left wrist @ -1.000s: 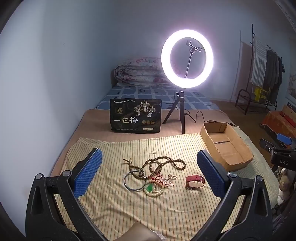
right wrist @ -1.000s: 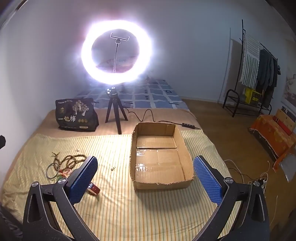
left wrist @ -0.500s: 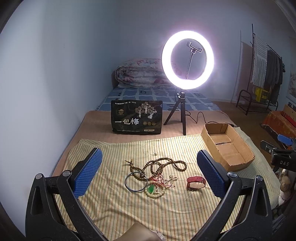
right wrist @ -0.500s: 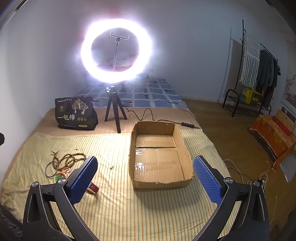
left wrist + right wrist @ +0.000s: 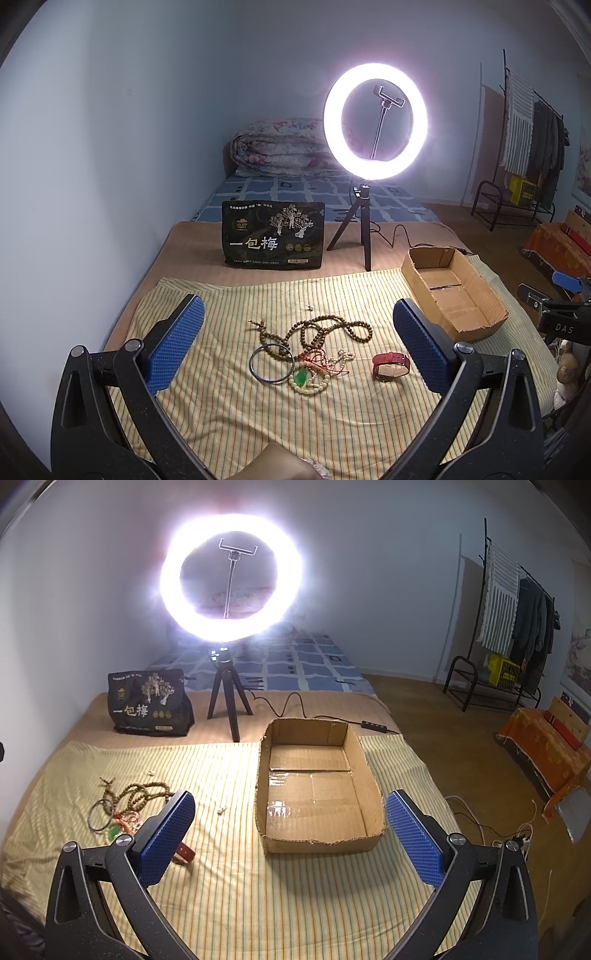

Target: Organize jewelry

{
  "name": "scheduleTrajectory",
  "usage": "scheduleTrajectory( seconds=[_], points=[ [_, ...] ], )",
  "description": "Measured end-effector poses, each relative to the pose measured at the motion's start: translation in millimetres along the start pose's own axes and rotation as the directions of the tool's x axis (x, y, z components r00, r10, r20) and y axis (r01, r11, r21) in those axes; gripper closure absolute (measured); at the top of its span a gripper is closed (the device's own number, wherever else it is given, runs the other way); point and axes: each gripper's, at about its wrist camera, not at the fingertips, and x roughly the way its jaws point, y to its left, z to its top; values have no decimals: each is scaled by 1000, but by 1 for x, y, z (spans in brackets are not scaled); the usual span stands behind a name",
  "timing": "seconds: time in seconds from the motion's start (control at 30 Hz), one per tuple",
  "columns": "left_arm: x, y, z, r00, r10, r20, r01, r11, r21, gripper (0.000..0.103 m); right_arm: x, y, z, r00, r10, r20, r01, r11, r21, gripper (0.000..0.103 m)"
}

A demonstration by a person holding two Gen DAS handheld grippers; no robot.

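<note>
A jewelry pile lies on the striped cloth (image 5: 229, 417): a brown bead necklace (image 5: 325, 330), a dark bangle (image 5: 272, 362), a white bead bracelet with a green pendant (image 5: 308, 380), and a red watch (image 5: 390, 365) to the right. My left gripper (image 5: 297, 347) hangs open above and in front of the pile, holding nothing. The cardboard box (image 5: 317, 786) stands empty on the cloth, and my right gripper (image 5: 290, 830) is open just before its near wall. In the right wrist view the necklace (image 5: 138, 792) lies left, and the watch (image 5: 183, 853) is partly hidden by the left finger.
A lit ring light on a tripod (image 5: 375, 122) and a black snack bag (image 5: 273, 240) stand behind the cloth. A folded quilt (image 5: 280, 147) lies at the wall. A cable (image 5: 291, 701) trails past the box. Small loose beads (image 5: 221, 809) dot the cloth. Right is floor with a clothes rack (image 5: 517, 620).
Both views have shifted only slightly; the left gripper drew back a little from the pile. Both grippers stay open, and no jewelry has moved.
</note>
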Motion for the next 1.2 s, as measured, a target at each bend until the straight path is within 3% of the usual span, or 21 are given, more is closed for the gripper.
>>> scheduleTrajectory(
  seconds=[1.2],
  points=[
    [-1, 0, -1, 1000, -1, 1, 1, 1000, -1, 0, 3, 3, 0, 1000, 4, -13, -4, 1000, -11, 0]
  ],
)
